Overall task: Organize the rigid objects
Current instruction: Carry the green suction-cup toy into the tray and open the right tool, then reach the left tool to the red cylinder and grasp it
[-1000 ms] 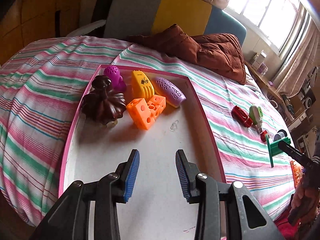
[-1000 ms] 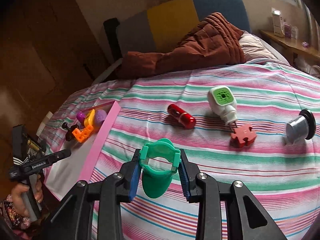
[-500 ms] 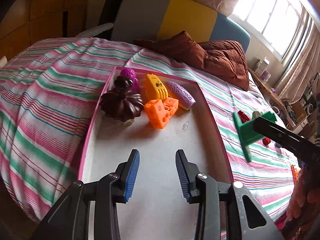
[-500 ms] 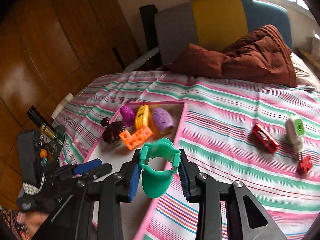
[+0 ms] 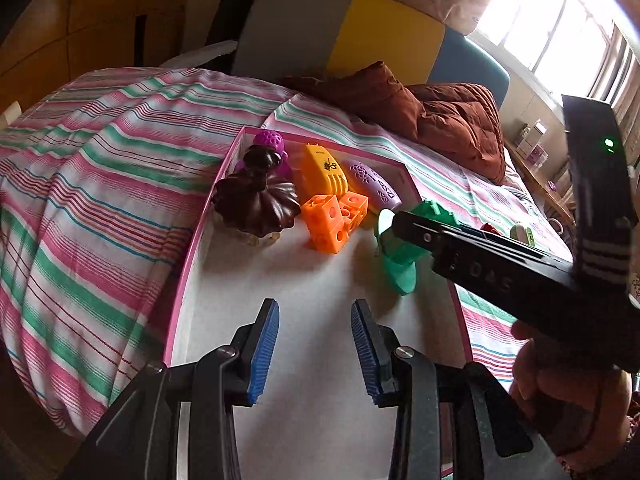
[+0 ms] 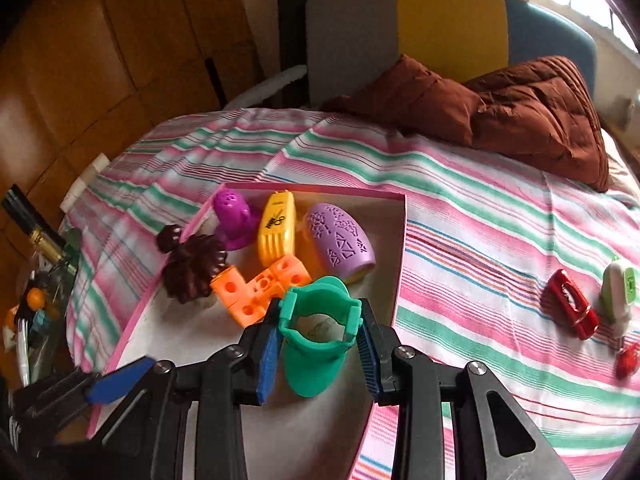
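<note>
A pink-rimmed white tray lies on the striped bed. It holds a dark brown fluted piece, orange cube blocks, a yellow piece, a lilac patterned piece and a purple piece. My right gripper is shut on a green plastic piece, held over the tray beside the orange blocks. My left gripper is open and empty over the tray's near part.
On the bedspread right of the tray lie a red piece, a white-and-green piece and another small red piece. A brown quilt lies at the head of the bed. A cluttered shelf stands at the left.
My right gripper has carried the green piece leftward from over the bedspread to over the tray. My left gripper has stayed open over the tray's near part.
</note>
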Motion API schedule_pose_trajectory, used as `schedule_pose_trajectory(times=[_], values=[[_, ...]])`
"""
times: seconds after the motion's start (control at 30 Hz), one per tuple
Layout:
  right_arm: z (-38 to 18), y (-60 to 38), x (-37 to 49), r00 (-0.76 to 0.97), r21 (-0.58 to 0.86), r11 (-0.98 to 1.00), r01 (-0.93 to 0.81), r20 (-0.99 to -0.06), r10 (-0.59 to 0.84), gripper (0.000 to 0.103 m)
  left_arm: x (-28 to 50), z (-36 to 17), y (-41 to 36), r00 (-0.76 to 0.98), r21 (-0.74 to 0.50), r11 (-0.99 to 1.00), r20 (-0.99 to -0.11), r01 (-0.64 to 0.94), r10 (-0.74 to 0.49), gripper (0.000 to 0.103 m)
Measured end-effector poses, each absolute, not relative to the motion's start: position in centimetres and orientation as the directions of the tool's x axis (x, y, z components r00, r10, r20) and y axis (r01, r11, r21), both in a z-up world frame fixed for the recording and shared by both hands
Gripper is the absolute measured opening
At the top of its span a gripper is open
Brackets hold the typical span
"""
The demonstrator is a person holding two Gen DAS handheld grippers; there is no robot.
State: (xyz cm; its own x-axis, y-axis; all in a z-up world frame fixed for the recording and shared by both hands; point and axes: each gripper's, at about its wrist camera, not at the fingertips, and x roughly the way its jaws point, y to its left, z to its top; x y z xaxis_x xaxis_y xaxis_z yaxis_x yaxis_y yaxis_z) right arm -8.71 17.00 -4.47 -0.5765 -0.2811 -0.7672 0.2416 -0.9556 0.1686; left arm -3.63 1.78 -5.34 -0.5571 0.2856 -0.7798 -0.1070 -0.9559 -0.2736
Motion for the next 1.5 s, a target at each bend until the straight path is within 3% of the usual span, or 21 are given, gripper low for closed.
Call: schedule_pose_trajectory(times=[0.07, 0.17, 0.47, 0.8, 1.17, 1.5], values=[[-4.3, 17.6, -8.5, -0.580, 0.207, -0.951, 0.229, -0.756, -0.304, 0.047, -3.7, -5.3, 1.8, -0.557, -0.273, -0.956, -0.781, -0.104, 0.284, 0.037], [-3.5, 18.8, -6.9, -0.608, 0.267, -0.933, 0.240, -0.708, -0.359, 0.055, -3.7, -5.4, 1.7, -0.558, -0.276, -0.956, -0.779, -0.103, 0.285, 0.037], [-3.1, 22.9, -4.3, -0.619, 0.281, -0.941, 0.190, -0.709, -0.337, 0.057, -3.5, -6.1, 2.6, -0.529, -0.270, -0.954, -0.795, -0.128, 0.296, 0.037], [-5.5, 28.5, -2.4, -0.562, 0.174, -0.979, 0.109, -0.801, -0.205, 0.059, -2.1, -5.1, 4.7, -0.522, -0.312, -0.914, -0.751, -0.258, 0.404, 0.037], [-7.2, 36.6, -0.2, -0.548, 0.077, -0.997, 0.014, -0.833, -0.072, 0.059, -0.3, -3.6, 8.4, -0.527, -0.262, -0.891, -0.730, -0.370, 0.434, 0.037], [-8.1, 39.9, 0.2, -0.571, 0.179, -0.979, -0.092, -0.815, -0.096, 0.059, 0.6, -1.8, 12.5, -0.511, -0.217, -0.863, -0.731, -0.456, 0.453, 0.037]])
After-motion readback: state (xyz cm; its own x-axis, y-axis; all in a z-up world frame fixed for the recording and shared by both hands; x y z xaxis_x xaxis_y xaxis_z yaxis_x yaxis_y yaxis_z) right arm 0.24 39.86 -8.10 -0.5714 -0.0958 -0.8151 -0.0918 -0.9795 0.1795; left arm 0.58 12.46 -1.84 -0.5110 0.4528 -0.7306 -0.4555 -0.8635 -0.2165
